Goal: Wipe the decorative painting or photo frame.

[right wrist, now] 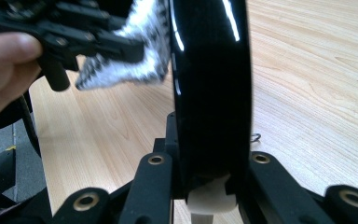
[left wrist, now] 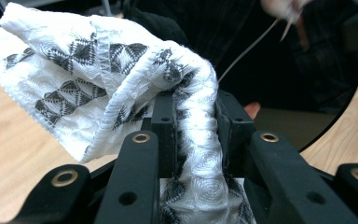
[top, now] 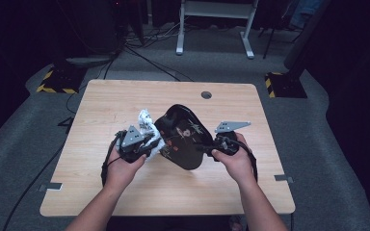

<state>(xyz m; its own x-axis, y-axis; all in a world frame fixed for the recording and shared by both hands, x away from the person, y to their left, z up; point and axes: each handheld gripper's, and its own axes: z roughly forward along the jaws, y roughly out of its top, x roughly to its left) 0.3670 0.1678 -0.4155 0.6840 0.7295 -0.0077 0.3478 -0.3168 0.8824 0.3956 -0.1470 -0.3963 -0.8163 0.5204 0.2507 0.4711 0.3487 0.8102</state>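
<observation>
A glossy black plate (top: 181,136) with a painted pattern is held tilted up on edge above the middle of the table. My right gripper (top: 206,147) is shut on its right rim; in the right gripper view the black rim (right wrist: 210,93) runs upright between the jaws. A white cloth with black diamond patterns (top: 148,129) is bunched in my left gripper (top: 148,150), which is shut on it and holds it against the plate's left face. In the left gripper view the cloth (left wrist: 102,79) drapes over the jaws, with the dark plate (left wrist: 279,70) right behind it.
The light wooden table (top: 125,96) has a round cable hole (top: 206,95) near its far edge. Dark carpet surrounds it, with cables and a white desk frame (top: 214,29) beyond the far side.
</observation>
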